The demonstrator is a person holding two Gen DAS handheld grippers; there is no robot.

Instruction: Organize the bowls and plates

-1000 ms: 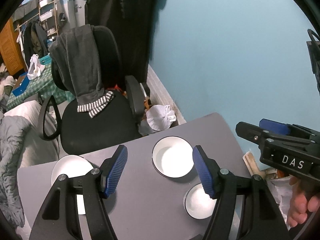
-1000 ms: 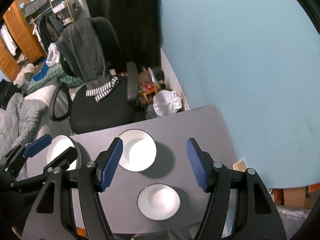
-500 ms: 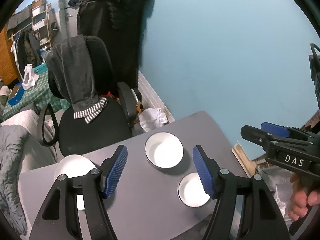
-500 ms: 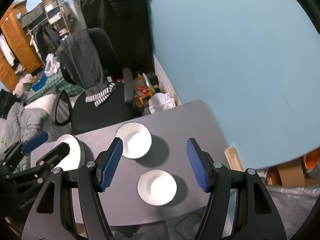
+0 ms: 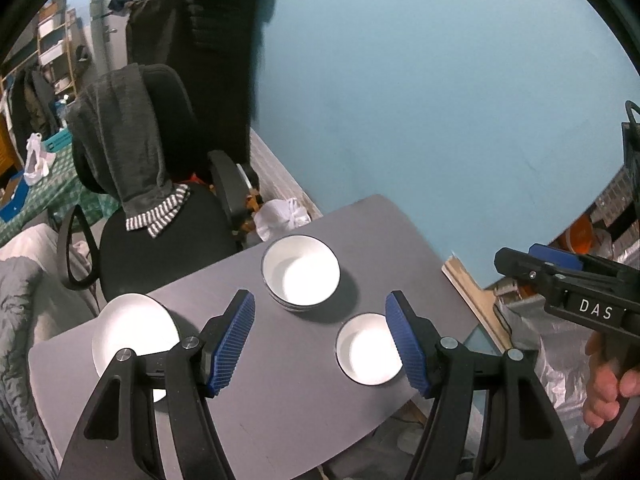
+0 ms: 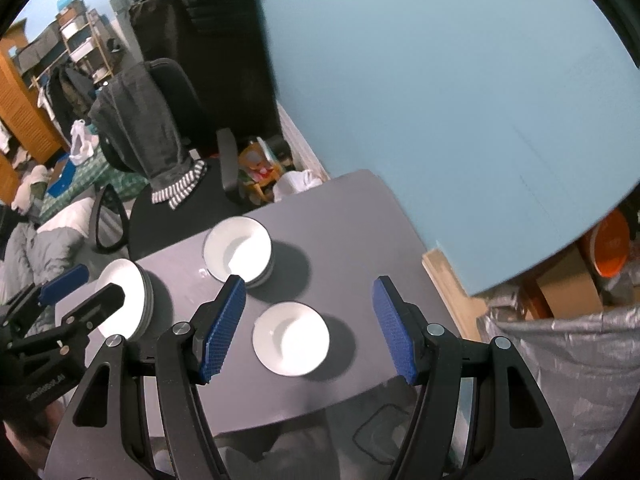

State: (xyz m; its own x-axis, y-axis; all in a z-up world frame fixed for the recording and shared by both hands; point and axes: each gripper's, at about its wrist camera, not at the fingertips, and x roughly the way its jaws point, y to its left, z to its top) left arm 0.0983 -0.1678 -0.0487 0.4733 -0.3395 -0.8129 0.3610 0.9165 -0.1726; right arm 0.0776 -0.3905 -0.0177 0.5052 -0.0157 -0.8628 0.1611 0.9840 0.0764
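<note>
We are hovering both grippers, wide open and empty.
We are lining the right gripper [image 6: 308,332] squarely over the small bowl [image 6: 291,338].

Showing as matt grey and smooth: the table [image 5: 304,392]. Gleaming glossy white, like glazed ceramic: the stacked bowls [image 5: 301,273], the small bowl [image 6: 291,338] and the plates [image 5: 132,332]. Looking ribbed and rubbery: the blue pads [image 5: 231,344] on matt black plastic, with metal screws. Hanging as soft grey cloth: a garment [image 5: 120,136] over the chair [image 5: 168,236].
</note>
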